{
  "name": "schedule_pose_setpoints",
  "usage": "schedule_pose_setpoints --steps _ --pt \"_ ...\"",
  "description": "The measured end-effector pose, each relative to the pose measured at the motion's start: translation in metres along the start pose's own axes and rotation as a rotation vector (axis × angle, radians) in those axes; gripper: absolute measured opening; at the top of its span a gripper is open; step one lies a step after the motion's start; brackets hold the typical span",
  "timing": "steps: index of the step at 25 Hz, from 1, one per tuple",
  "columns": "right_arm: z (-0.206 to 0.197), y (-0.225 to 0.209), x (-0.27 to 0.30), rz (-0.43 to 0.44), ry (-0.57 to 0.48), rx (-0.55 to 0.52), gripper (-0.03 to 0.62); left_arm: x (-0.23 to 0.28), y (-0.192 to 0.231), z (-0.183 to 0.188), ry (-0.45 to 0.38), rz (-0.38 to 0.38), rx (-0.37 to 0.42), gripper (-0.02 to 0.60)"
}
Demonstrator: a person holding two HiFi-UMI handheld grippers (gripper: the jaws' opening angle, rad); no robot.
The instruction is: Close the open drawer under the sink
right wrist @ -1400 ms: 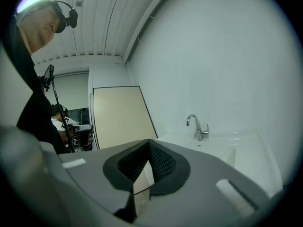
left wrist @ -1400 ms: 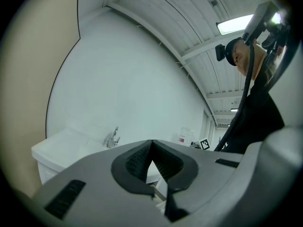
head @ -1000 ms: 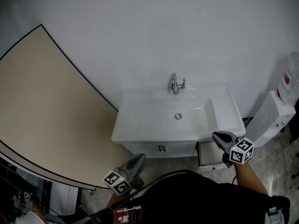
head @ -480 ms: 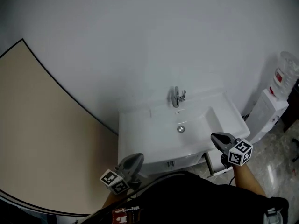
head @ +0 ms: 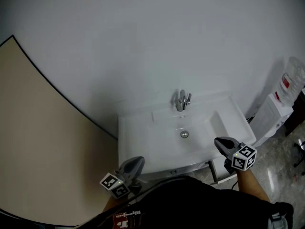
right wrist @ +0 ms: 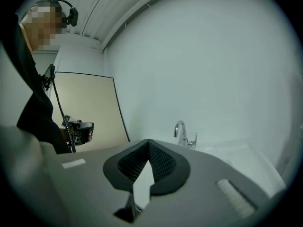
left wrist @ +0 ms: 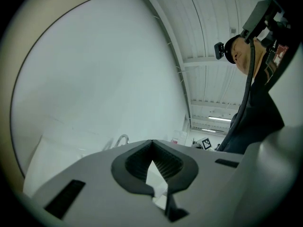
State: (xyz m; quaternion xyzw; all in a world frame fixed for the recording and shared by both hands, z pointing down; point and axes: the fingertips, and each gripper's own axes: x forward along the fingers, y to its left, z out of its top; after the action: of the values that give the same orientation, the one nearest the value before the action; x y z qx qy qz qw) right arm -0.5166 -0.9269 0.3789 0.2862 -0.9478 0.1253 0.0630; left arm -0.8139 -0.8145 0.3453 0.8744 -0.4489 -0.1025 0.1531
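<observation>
While left gripper (head: 137,161) and right gripper (head: 218,141) point toward sink (head: 152,133), jaws together

Head view steeply down; all three share sink (head: 143,132)

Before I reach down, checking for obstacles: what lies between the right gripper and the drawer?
Only the sink's front rim: in the head view the right gripper hangs over it, the drawer just beneath.

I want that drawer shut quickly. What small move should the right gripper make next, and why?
Probably lower the right gripper to the open drawer front. The drawer juts out under the sink's right end, just below that gripper, whose jaws are shut and empty and whose view looks over the basin top.
</observation>
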Motion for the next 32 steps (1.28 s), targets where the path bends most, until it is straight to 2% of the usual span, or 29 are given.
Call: schedule_pose_setpoints --steps 4,10,12,15,20,25,27,32 --pt "0.012 -0.042 0.020 0.054 -0.007 0.007 -0.002 0.032 0.002 0.004 -0.017 0.041 0.008 -0.002" --pt "0.042 -0.100 0.059 0.181 -0.022 -0.031 -0.002 0.080 0.002 0.024 -0.060 0.156 0.047 -0.002" --pt "0.047 -0.114 0.068 0.221 -0.018 -0.034 -0.002 0.091 0.001 0.024 -0.074 0.188 0.036 -0.002" --pt "0.052 -0.131 0.081 0.262 -0.023 -0.024 -0.002 0.108 -0.002 0.018 -0.047 0.217 0.036 -0.002" --pt "0.042 -0.143 0.103 0.289 0.003 0.005 -0.002 0.115 0.013 0.025 -0.053 0.260 0.032 -0.002" --pt "0.042 -0.131 0.121 0.251 0.008 0.006 -0.002 0.105 0.042 0.032 -0.065 0.218 0.022 -0.002" --pt "0.047 -0.124 0.129 0.213 0.004 -0.004 -0.002 0.102 0.054 0.037 -0.072 0.174 0.018 -0.002" --pt "0.066 -0.098 0.143 0.094 -0.025 -0.041 -0.002 0.077 0.096 0.046 -0.026 0.080 0.063 -0.002"
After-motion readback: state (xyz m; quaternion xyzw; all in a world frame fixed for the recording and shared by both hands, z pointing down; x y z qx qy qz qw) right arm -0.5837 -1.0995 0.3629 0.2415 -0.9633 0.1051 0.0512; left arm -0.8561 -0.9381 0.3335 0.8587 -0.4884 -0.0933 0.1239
